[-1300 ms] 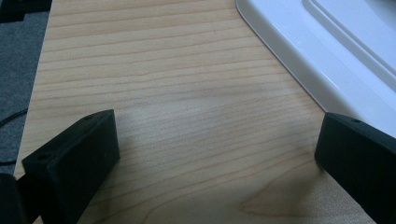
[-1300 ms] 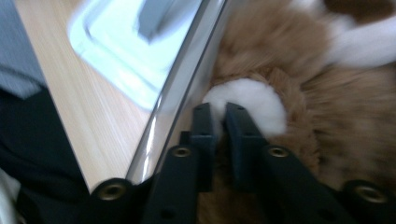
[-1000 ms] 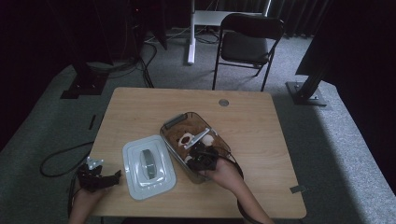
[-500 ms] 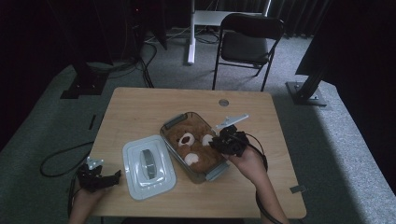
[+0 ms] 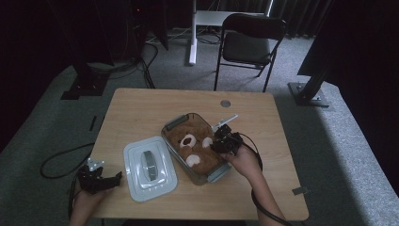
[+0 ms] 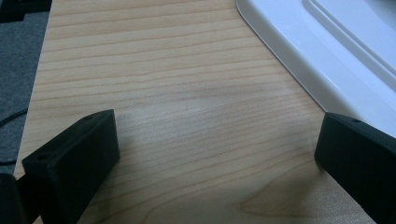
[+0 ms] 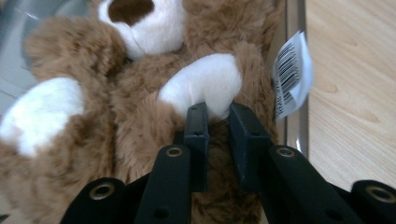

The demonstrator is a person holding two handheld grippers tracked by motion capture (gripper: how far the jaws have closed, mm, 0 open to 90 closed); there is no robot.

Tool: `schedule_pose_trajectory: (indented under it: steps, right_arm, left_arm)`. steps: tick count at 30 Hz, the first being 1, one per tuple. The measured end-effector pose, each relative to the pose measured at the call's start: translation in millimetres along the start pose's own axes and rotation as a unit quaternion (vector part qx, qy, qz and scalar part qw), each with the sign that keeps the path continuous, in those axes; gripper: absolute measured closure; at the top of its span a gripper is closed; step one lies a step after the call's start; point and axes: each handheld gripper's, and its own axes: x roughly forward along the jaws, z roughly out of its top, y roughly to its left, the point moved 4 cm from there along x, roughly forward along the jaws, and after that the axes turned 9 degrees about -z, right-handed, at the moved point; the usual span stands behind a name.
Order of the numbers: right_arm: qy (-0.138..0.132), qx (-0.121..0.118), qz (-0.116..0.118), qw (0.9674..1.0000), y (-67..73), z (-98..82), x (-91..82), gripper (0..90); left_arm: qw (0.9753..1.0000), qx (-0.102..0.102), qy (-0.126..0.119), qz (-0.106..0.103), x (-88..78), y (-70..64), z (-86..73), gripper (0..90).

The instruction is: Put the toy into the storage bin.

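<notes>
Right gripper view: right hand-held gripper (image 7: pixel 217 114) has just closed, pinching a white paw of the brown plush teddy bear (image 7: pixel 140 84) lying in the clear plastic box (image 5: pixel 175 123) on the tabletop (image 5: pixel 141 108). Bear's prob. being tucked in. Left hand-held gripper (image 6: pixel 215 154) rests spread beside the white lid (image 5: pixel 149 167).

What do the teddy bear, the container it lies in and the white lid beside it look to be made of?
Teddy bear: soft plush, brown pile with white patches; the fuzzy fibres show, and a printed paper or fabric tag hangs off it.
Container: probably clear plastic with grey end clips; its walls look see-through and shiny.
Lid: likely moulded plastic, smooth, glossy white, with stepped ridges.
</notes>
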Motion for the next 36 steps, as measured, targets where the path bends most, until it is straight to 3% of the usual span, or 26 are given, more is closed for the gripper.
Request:
schedule_pose_trajectory:
  steps: [3, 4, 6, 9, 15, 17, 20, 24, 26, 29, 31, 32, 33, 36]
  right_arm:
    - [0.049, -0.035, -0.015, 0.9981, 8.5, 0.5, 12.4, 85.7]
    - [0.049, -0.035, -0.015, 0.9981, 8.5, 0.5, 12.4, 85.7]
    - [0.076, -0.064, -0.022, 0.9948, 15.3, 3.4, 18.2, 86.7]
    - [0.074, -0.066, -0.03, 0.9946, 17.4, 4.4, 20.4, 86.6]
    - [0.04, -0.047, -0.032, 0.9975, 15.1, 1.6, 12.2, 83.8]
    - [0.019, -0.038, -0.026, 0.9987, 12.3, 1.6, 4.8, 81.0]
    - [-0.037, -0.016, -0.005, 0.9992, 4.0, 1.6, -16.3, 74.3]
    - [-0.099, 0.004, -0.001, 0.9951, -6.1, -0.6, -38.5, 63.6]
    - [-0.119, 0.013, -0.01, 0.9928, -11.0, -1.7, -45.2, 54.7]
    - [-0.144, 0.05, -0.017, 0.9882, -23.5, -3.7, -52.1, 48.4]
    - [-0.151, 0.073, -0.007, 0.9857, -31.4, -5.3, -53.6, 45.4]
    - [-0.161, 0.09, -0.002, 0.9828, -35.2, -6.3, -54.7, 43.4]
    - [-0.17, 0.106, -0.005, 0.9797, -39.2, -7.7, -55.6, 37.2]
    - [-0.172, 0.113, -0.043, 0.9777, -48.9, -12.4, -53.7, 21.6]
  left_arm:
    - [1.0, 0.0, 0.001, 0.0, -0.1, 0.1, 0.0, 0.5]
    - [1.0, 0.0, 0.001, 0.0, -0.1, 0.1, 0.0, 0.5]
    - [1.0, 0.0, 0.001, 0.0, -0.1, 0.1, 0.0, 0.5]
    - [1.0, 0.0, 0.001, 0.0, 0.0, 0.1, 0.0, 0.5]
    - [1.0, 0.0, 0.0, 0.0, 0.1, 0.0, 0.1, 0.5]
    - [1.0, 0.0, 0.0, 0.0, 0.0, 0.0, 0.1, 0.5]
    - [1.0, 0.001, 0.0, 0.0, 0.0, 0.2, 0.1, 0.5]
    - [1.0, 0.0, 0.0, 0.0, 0.0, 0.1, 0.1, 0.5]
    - [1.0, 0.0, 0.0, 0.0, 0.0, 0.1, 0.1, 0.5]
    - [1.0, -0.001, -0.001, 0.001, -0.1, -0.1, -0.1, 0.5]
    - [1.0, -0.001, -0.001, 0.002, -0.2, -0.3, -0.2, 0.5]
    - [1.0, -0.001, -0.001, 0.002, -0.2, -0.3, -0.2, 0.5]
    - [1.0, -0.001, 0.0, 0.002, -0.3, -0.2, -0.2, 0.5]
    - [1.0, 0.0, 0.001, 0.002, -0.4, -0.2, -0.3, 0.5]
